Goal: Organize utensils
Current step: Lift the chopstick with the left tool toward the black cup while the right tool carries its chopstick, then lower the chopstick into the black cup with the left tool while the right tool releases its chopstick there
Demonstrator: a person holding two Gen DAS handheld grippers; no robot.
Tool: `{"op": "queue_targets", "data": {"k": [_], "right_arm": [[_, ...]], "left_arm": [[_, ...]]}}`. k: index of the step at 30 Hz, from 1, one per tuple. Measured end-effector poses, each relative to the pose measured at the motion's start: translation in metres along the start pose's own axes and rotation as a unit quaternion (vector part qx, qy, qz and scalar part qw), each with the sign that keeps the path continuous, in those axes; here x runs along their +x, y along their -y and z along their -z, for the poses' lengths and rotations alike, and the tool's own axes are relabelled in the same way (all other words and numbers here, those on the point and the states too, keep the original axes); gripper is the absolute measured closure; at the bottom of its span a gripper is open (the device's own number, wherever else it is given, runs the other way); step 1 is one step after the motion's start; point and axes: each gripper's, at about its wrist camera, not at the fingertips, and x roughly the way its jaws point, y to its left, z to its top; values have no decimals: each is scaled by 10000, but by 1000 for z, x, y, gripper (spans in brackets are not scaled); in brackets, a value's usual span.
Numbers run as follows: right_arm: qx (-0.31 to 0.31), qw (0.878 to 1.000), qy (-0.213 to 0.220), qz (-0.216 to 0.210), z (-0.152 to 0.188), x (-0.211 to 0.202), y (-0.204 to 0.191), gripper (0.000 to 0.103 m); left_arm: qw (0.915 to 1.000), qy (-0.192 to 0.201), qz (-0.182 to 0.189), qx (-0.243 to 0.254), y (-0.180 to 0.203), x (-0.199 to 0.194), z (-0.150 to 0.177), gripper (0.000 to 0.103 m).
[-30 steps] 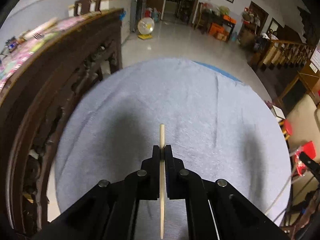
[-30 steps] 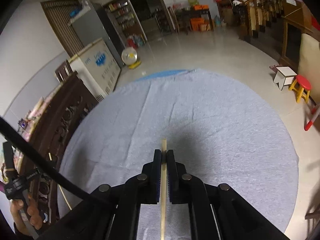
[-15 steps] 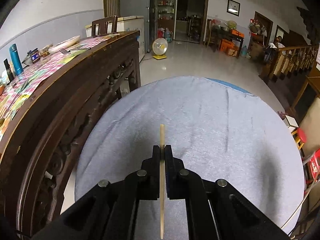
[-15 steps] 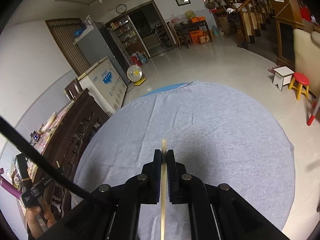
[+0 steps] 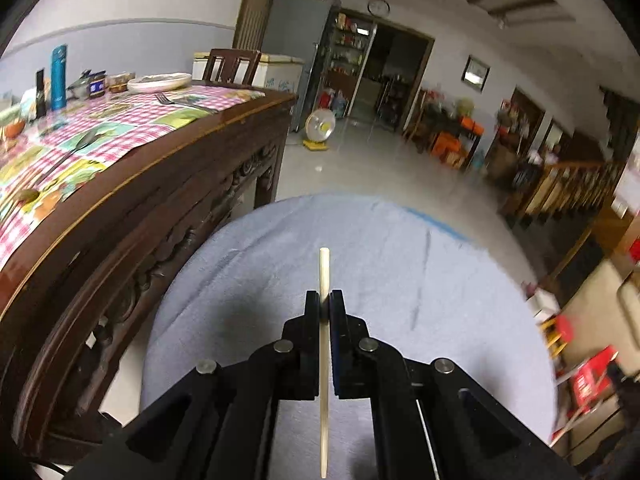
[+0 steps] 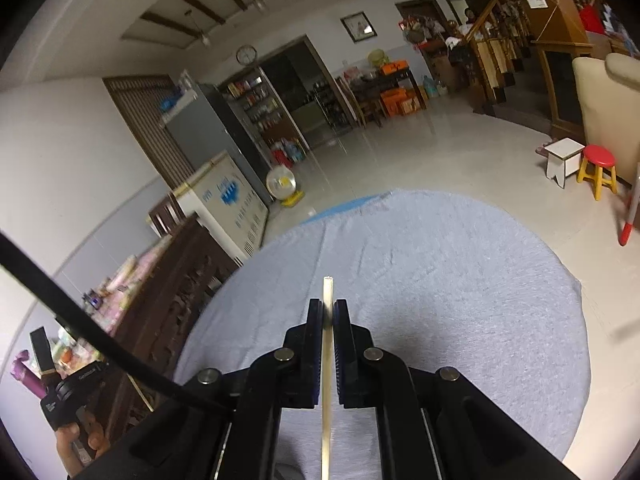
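Your left gripper is closed on a pale wooden chopstick, whose blunt end stands out a little way beyond the fingertips while the tapered end runs back between the black linkage arms toward the camera. Your right gripper is likewise clamped on a second chopstick, held the same way, blunt end forward and only a short length showing past the pads. Both grippers are tilted downward over a round table draped in a grey cloth, and neither chopstick touches it. In the right wrist view your left hand appears at the lower left, wrapped around the handle of the other gripper, with a black cable crossing in front of it. Just beside the round table, on its left, stands a dark carved wooden table bearing a pink checked cloth; on that cloth lie a fork, a white plate, a blue bottle and several small jars, too blurred to name. Beyond, across the tiled floor, you see a small floor fan, a white chest freezer, a grey refrigerator, a wall clock, and, to the right, a red stool.
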Motion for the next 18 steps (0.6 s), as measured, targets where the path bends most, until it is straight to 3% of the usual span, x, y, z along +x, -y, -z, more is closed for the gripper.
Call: {"op": "queue_targets", "data": {"k": [4,10,18], "right_arm": [[10,9990,338,-305,9,-29,-14,97],[-122,9932,813,-826,32,-61,-47,97],[-782,9852,1149,-1002,75,-54,-99,97]], "left_arm": [[9987,222,413,-180,5,-34,6,99],[9944,496,932,-72,33,-67,27,99],[9894,936,1108,84,55,-70,62,99]]}}
